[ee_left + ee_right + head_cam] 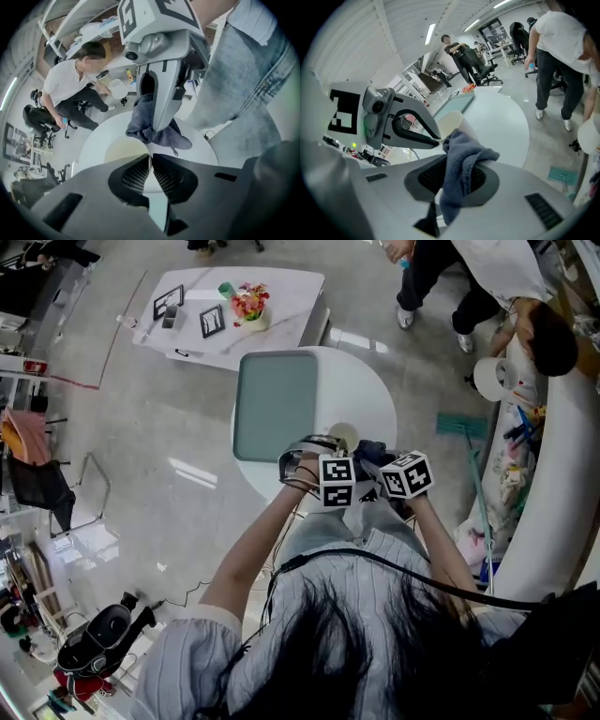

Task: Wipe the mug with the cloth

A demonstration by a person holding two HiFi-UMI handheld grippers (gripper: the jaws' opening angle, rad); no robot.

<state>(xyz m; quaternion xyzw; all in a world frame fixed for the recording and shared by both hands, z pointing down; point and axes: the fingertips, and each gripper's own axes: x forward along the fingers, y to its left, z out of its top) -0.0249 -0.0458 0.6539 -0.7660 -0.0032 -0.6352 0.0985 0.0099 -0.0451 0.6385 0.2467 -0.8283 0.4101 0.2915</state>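
Observation:
In the head view both grippers meet at the near edge of the round white table. My left gripper points steeply down, shut on the rim of the cream mug. In the left gripper view its jaws pinch the mug's wall, with the mug's cream inside showing to their left. My right gripper is shut on the blue-grey cloth, which hangs from its jaws and lies bunched against the mug at its rim. The left gripper view shows that cloth just beyond the mug.
A grey-green tray lies on the far left part of the table. Beyond it stands a second white table with flowers and small frames. A person is bent over at the top right, near a mop.

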